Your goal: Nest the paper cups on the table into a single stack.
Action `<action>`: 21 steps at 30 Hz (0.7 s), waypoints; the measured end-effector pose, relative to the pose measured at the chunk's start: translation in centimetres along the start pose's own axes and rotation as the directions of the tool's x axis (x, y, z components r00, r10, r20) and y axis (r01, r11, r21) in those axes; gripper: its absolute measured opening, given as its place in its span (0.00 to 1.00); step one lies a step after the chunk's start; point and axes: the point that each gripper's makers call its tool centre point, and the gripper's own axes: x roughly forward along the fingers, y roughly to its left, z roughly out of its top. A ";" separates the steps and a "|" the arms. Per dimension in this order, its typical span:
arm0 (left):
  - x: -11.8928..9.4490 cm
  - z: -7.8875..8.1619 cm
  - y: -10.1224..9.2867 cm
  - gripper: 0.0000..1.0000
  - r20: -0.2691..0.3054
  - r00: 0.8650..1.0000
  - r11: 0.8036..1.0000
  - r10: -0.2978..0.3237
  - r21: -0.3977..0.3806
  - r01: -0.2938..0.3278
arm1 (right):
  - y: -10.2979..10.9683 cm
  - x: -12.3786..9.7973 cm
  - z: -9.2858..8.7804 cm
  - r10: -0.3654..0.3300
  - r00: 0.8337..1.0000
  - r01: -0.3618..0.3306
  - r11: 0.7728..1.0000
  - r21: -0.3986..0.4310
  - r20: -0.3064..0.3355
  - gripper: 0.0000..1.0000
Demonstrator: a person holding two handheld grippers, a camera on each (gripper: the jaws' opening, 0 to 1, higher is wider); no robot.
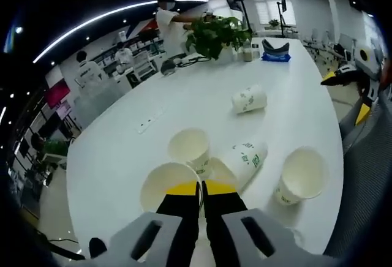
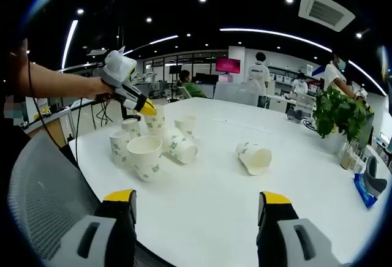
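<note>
Several white paper cups with green print are on the white table (image 1: 184, 95). In the left gripper view my left gripper (image 1: 201, 186) is shut on the rim of an upright cup (image 1: 164, 186). Beyond it are another upright cup (image 1: 188, 146), a lying nested pair (image 1: 245, 158), a tilted cup (image 1: 300, 178) and a lone lying cup (image 1: 249, 100). My right gripper (image 1: 346, 95) shows at the right edge. In the right gripper view my right gripper (image 2: 196, 199) stands open over bare table (image 2: 208, 199). The left gripper (image 2: 147, 109) pinches the held cup (image 2: 153, 124) within the cluster; the lone lying cup (image 2: 254, 157) is apart.
A potted plant (image 1: 214, 34) (image 2: 340, 114) and a blue holder (image 1: 275, 52) (image 2: 367, 187) stand at the table's far end. A grey mesh chair (image 2: 43, 181) is at the near edge. People work at desks beyond the table.
</note>
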 end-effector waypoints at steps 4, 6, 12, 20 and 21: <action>-1.0 1.3 -0.2 0.00 0.021 1.000 1.000 -0.003 0.000 0.003 | 0.1 0.0 0.1 0.004 1.000 -0.004 1.000 0.000 0.005 0.84; -1.6 2.1 -0.7 0.00 0.030 0.999 1.000 -0.012 0.005 0.012 | 0.1 0.0 0.2 0.008 1.000 -0.008 1.000 0.001 0.011 0.84; -3.0 4.2 -2.5 0.00 0.035 0.997 0.996 -0.063 0.069 0.060 | 0.3 0.0 0.3 0.018 1.000 -0.018 1.000 -0.011 0.015 0.86; -4.8 6.3 -6.6 0.00 0.011 0.988 0.973 -0.155 0.177 0.151 | 0.3 0.0 0.3 0.012 1.000 -0.012 1.000 -0.012 0.014 0.86; -4.9 6.4 -7.1 0.00 0.007 0.986 0.971 -0.164 0.180 0.160 | 0.3 0.0 0.3 0.012 1.000 -0.012 1.000 -0.013 0.014 0.86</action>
